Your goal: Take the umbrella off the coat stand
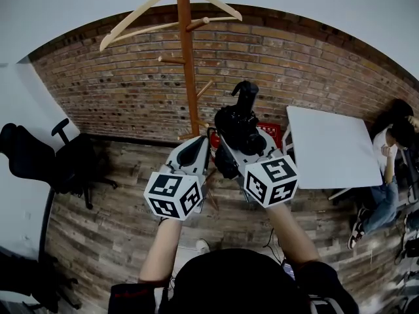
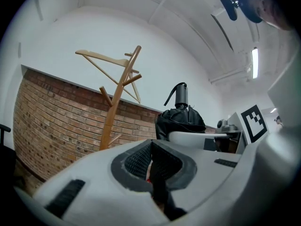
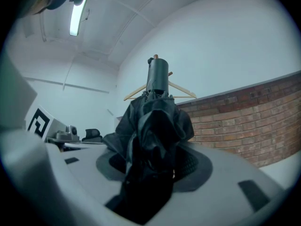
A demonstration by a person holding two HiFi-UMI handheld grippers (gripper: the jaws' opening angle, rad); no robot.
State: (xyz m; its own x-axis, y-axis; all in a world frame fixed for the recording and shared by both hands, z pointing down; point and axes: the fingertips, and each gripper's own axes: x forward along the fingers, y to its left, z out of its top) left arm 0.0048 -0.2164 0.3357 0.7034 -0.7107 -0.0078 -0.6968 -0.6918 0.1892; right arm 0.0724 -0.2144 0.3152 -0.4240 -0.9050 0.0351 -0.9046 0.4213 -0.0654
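Head view: right gripper (image 1: 227, 150) jaws tight on umbrella (image 1: 239, 124), left gripper (image 1: 198, 148) jaws together, coat stand (image 1: 187, 64) behind.

The umbrella (image 1: 239, 124) sits just right of the coat stand (image 1: 187, 57), before the brick wall (image 1: 294, 64); a table (image 1: 330, 146) stands farther right, an office chair (image 1: 65, 162) left.

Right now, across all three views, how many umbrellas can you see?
1. The black folded umbrella sits clamped in the right gripper, beside the coat stand. Its visible pegs carry none; its base is hidden.
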